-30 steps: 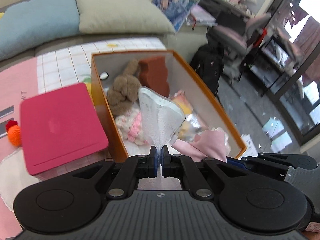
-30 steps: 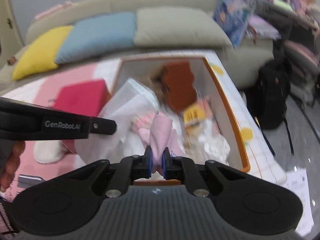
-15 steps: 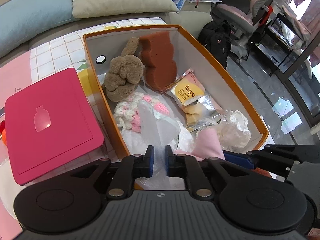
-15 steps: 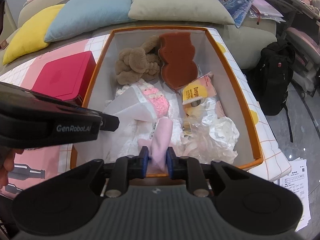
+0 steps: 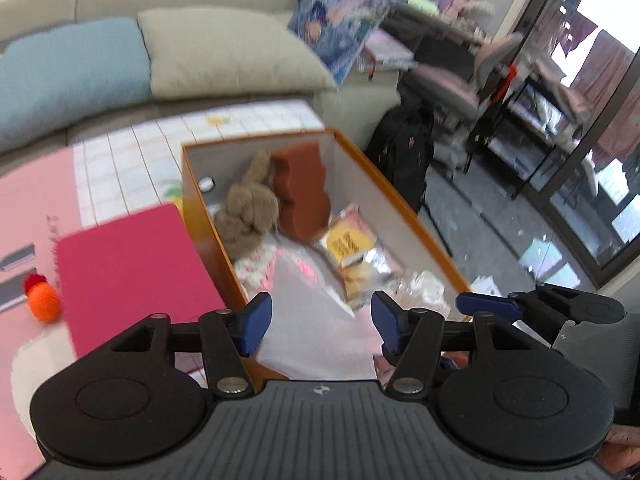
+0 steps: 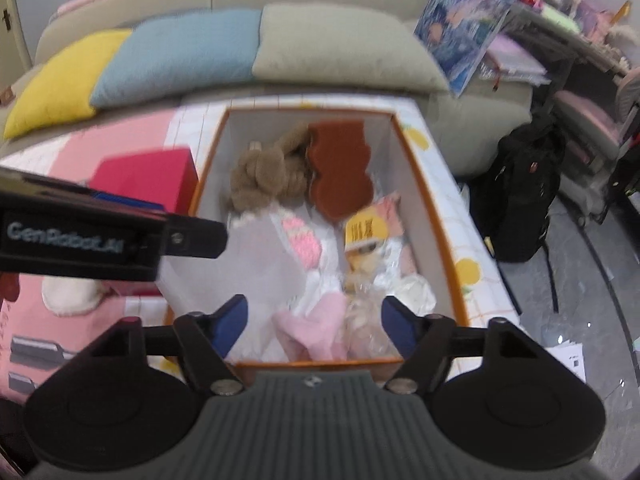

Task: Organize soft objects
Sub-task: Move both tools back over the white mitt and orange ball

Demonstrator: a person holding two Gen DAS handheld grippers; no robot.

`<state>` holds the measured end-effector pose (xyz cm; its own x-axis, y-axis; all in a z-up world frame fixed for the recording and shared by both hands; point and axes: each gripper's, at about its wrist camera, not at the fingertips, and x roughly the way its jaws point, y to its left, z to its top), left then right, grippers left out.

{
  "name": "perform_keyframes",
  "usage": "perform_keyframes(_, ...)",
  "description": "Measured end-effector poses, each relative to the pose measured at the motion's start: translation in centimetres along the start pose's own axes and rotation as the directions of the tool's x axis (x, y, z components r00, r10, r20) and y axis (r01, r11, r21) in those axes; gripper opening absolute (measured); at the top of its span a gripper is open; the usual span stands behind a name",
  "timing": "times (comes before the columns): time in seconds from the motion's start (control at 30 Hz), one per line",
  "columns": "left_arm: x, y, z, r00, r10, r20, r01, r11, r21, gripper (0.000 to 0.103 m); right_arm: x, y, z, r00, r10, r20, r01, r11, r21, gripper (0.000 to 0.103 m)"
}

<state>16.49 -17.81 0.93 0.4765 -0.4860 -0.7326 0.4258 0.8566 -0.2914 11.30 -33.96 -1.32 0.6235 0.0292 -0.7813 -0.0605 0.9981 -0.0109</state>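
Both tongs have let go since a second ago: my left tongs [image 5: 320, 320] were pinching the white mesh cloth [image 5: 316, 320] and my right tongs [image 6: 314, 324] the pink cloth [image 6: 316, 330]; now both sets gape wide, holding nothing. Left tongs sit over the near end of the orange box [image 5: 404, 208], mesh cloth lying just ahead of and below the blue pads [image 5: 256, 316], inside the box. Right tongs also at the near end, pink cloth dropped between and just beyond the pads, against the box's near wall, crinkly clear plastic [image 6: 368, 320] touching it on the right. Farther ahead in the box: pink-and-white crochet piece [image 6: 302, 240], yellow-labelled packet [image 6: 366, 230], then brown plush toy [image 6: 264, 176] and rust-brown sponge [image 6: 340, 176] side by side at the far wall. Left of the box, beside it, a red box [image 5: 132, 268]; beyond that to the left an orange knitted ball [image 5: 42, 304] on the pink mat [image 5: 36, 208]. My left tongs' body crosses the right view's left side. Far back: sofa with yellow cushion [image 6: 60, 80], blue cushion [image 6: 176, 52], grey cushion [image 6: 340, 48]. Black backpack [image 6: 524, 196] on the floor to the right. Frames motion-blurred.
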Motion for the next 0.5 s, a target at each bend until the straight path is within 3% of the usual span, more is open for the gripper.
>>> perform_keyframes(0.2, -4.3, 0.7, -0.9, 0.994, 0.012, 0.11, -0.016, 0.999, 0.03, 0.068, -3.1, 2.2, -0.3, 0.99, 0.001, 0.143, -0.005, 1.0, 0.03, 0.089)
perform_keyframes(0.3, -6.2, 1.4, -1.8, 0.988, 0.042, 0.147, -0.047, 0.998, 0.033, 0.068, -4.1, 3.9, -0.7, 0.978, 0.026, 0.205, -0.031, 0.999, 0.024, 0.09)
perform_keyframes(0.5, -9.0, 4.1, -4.2, 0.983, 0.097, 0.157, -0.096, 0.995, -0.017, 0.068, -4.6, 7.2, -1.7, 0.965, 0.108, 0.241, -0.118, 0.993, 0.028, 0.09)
